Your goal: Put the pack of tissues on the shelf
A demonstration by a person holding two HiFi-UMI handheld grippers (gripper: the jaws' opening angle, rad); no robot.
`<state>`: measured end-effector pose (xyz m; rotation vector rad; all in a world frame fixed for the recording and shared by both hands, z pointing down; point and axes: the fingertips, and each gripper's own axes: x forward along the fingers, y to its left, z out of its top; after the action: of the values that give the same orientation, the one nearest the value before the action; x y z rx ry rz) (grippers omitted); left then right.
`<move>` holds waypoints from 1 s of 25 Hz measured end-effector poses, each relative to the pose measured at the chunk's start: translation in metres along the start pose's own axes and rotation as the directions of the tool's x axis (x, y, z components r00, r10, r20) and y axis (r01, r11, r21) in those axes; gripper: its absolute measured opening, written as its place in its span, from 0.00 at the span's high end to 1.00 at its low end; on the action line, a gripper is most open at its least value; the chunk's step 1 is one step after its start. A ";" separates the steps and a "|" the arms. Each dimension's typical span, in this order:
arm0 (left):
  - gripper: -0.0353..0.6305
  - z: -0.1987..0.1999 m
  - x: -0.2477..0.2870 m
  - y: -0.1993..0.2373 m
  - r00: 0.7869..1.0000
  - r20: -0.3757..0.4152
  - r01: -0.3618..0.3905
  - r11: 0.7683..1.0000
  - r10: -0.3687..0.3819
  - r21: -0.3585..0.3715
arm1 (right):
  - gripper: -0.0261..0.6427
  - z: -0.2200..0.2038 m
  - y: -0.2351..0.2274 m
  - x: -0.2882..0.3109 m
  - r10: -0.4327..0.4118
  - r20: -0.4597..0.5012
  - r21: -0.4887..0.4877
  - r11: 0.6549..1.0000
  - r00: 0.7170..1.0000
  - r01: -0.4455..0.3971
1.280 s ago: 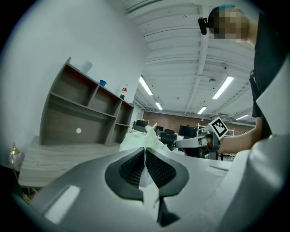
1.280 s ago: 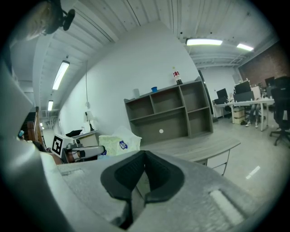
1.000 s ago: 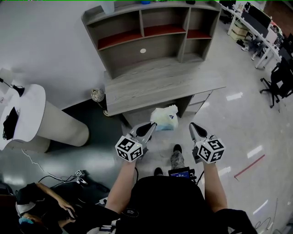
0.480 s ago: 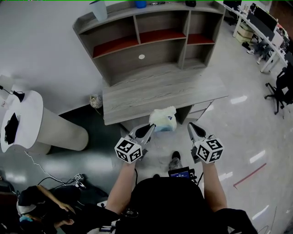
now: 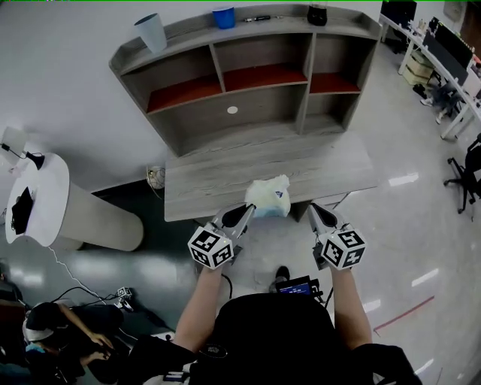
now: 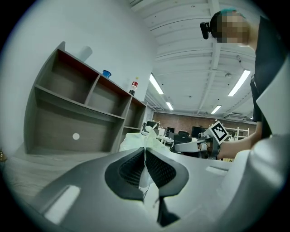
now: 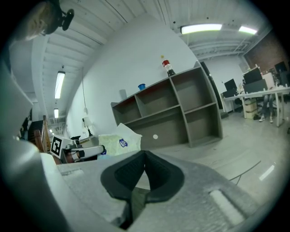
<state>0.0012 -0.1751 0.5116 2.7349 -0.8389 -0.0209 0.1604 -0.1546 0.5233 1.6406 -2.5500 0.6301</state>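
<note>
The pack of tissues, pale with a blue label, hangs over the desk's near edge. My left gripper is shut on its thin plastic wrap; in the left gripper view the wrap is pinched between the ribbed pads and the pack bulges beyond them. My right gripper is held level beside it, shut with nothing in it. The grey shelf unit with red-lined compartments stands on the desk ahead. The right gripper view shows the pack to the left and the shelf beyond.
A grey cup, a blue cup and a dark bottle stand on the shelf's top. A white round table is at the left, a seated person at the bottom left, office chairs at the right.
The desk and shelf have slid lower and nearer in the head view as the person steps forward. Both grippers keep their pose, the pack still in the left one.
</note>
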 end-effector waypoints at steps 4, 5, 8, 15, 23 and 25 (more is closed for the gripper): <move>0.93 0.005 0.020 0.004 0.999 0.009 -0.045 0.999 0.045 0.014 | 0.95 0.009 -0.021 0.013 0.041 -0.018 -0.008 0.999 0.999 -0.041; 0.93 0.006 0.024 0.005 0.998 0.013 -0.053 0.998 0.053 0.012 | 0.95 0.010 -0.025 0.017 0.049 -0.022 -0.010 0.999 0.999 -0.049; 0.93 0.005 0.030 0.009 0.997 0.010 -0.078 0.997 0.078 -0.002 | 0.95 0.010 -0.032 0.026 0.072 -0.038 0.000 0.997 0.997 -0.072; 0.93 0.007 0.041 0.026 0.994 0.003 -0.108 0.994 0.108 -0.012 | 0.95 0.013 -0.042 0.044 0.091 -0.057 0.005 0.996 0.994 -0.091; 0.93 0.021 0.069 0.061 0.997 0.017 -0.076 0.997 0.076 -0.005 | 0.95 0.028 -0.056 0.073 0.060 -0.053 -0.010 0.998 0.997 -0.060; 0.93 0.027 0.076 0.072 0.998 0.021 -0.063 0.998 0.063 -0.004 | 0.95 0.034 -0.060 0.084 0.048 -0.048 -0.011 0.999 0.998 -0.049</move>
<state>0.0223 -0.2810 0.5104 2.7079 -0.9299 -0.0388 0.1823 -0.2605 0.5315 1.5450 -2.5618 0.6476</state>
